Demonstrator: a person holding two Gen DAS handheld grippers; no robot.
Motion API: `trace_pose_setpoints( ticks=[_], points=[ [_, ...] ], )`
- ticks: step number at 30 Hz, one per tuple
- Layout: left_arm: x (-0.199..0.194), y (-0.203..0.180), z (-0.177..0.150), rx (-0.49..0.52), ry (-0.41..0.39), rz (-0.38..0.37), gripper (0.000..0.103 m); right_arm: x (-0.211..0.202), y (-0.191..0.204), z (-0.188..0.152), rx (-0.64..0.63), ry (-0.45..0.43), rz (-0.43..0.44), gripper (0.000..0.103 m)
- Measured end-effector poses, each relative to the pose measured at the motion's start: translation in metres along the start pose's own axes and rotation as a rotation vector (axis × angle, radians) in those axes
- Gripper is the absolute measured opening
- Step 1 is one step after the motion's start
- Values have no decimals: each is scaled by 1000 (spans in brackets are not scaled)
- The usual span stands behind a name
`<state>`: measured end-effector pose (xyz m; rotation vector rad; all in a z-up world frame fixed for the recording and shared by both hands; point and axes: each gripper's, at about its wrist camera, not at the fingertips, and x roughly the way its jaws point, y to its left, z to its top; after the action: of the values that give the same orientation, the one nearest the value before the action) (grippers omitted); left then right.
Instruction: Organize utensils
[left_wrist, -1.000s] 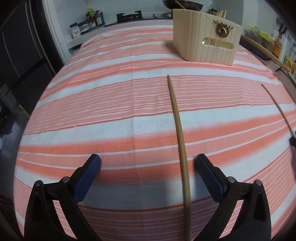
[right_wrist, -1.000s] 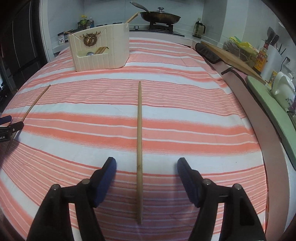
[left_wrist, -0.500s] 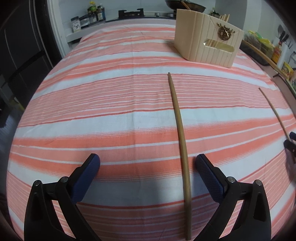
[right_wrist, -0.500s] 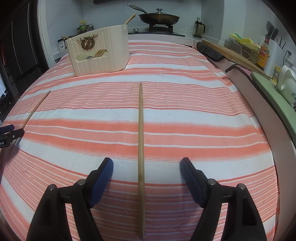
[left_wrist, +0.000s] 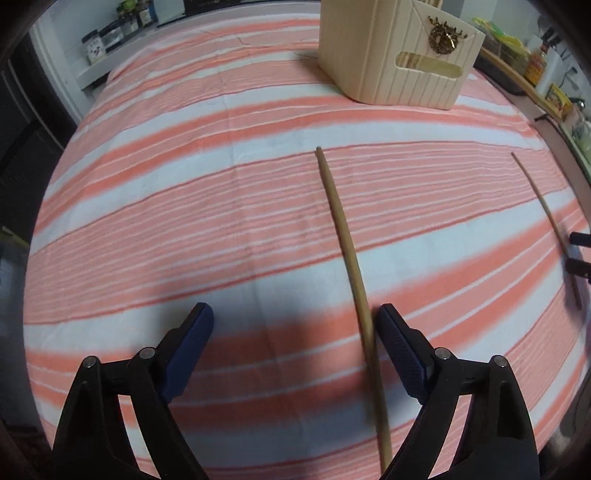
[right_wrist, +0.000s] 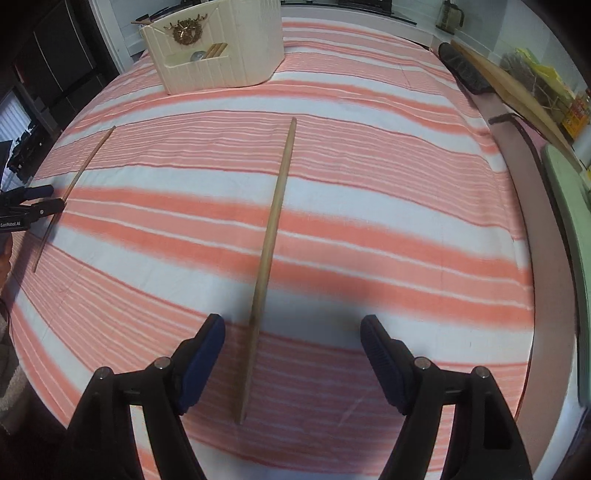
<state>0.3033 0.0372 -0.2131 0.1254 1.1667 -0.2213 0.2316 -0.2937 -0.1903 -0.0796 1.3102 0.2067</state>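
two long thin wooden chopsticks lie apart on the orange-and-white striped cloth (left_wrist: 184, 229), one (left_wrist: 347, 258) between the closing, unpressed fingers of the left gripper (left_wrist: 295, 328), the other (right_wrist: 271, 236) between the open right gripper (right_wrist: 291, 336), before a cream ribbed utensil holder (right_wrist: 221, 55).

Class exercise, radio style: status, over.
Left gripper closing, right gripper open; a chopstick between each pair of fingers, ungripped. Holder beyond, path clear.

The cream utensil holder (left_wrist: 391, 62) is cut off by the top edge.
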Motion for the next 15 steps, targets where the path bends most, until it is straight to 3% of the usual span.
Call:
trace_pose_setpoints(
  ticks=[3, 6, 7, 8, 10, 13, 15],
  points=[
    [10, -3, 28, -2, 24, 8, 82, 12, 1, 33, -2, -14, -1, 75],
    [17, -5, 53, -15, 28, 12, 60, 24, 2, 73, 12, -40, -13, 60],
    [17, -7, 58, -15, 18, 9, 32, 28, 1, 86, 27, -53, -5, 56],
    [17, -8, 61, -11, 8, 6, 8, 31, 1, 97, 41, -58, 2, 38],
    [17, -10, 60, -29, -11, 6, 4, 36, 1, 114, 65, -62, 8, 5],
    [-4, -8, 50, -49, -90, -16, 3, 18, -3, 119, 129, -129, 68, 6],
    [-30, -7, 42, -54, -164, -45, 3, -13, -4, 112, 143, -223, 124, 6]
  ],
)
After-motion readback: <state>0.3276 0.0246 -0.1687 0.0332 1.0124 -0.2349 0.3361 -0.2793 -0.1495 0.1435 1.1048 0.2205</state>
